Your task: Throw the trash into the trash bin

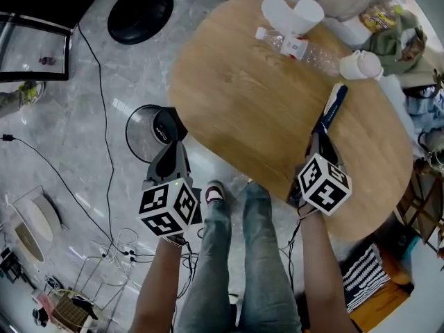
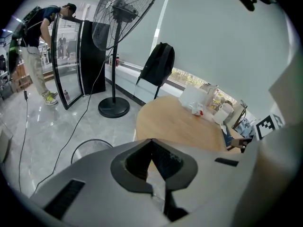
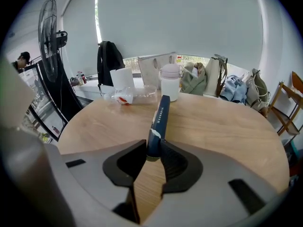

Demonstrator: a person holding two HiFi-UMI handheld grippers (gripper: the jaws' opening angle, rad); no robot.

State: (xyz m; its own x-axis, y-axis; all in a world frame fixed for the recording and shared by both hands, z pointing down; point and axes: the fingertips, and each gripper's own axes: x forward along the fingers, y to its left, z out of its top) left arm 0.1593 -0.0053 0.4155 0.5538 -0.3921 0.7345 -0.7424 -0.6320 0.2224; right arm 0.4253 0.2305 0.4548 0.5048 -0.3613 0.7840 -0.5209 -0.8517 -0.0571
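I am holding the right claw point(image 1: 318, 136) point(image 3: 152, 148) clamped on the near end of a long blue box point(image 1: 333, 106) point(image 3: 161, 117). Its two pads are pressing on the box's sides, and the rest of the box is sticking out ahead of it over the wooden table point(image 1: 243, 96). I cannot tell whether the far end of the box is resting on the wood or hanging just above it.

The box is pointing toward a white jug point(image 1: 361, 64) point(image 3: 170, 82) at the far edge of the table. A clear plastic bottle point(image 1: 309, 53) point(image 3: 130, 94) is lying on its side just beside that jug.

I am keeping the left claw point(image 1: 168, 122) point(image 2: 151, 141) off the table's left edge, over the grey floor. Its tips are meeting and nothing is sitting between them. It is hanging next to the black wire trash bin point(image 1: 132, 127) point(image 2: 75, 152), which is standing on the floor close to the table. The box is well apart from the bin, across the tabletop from it.
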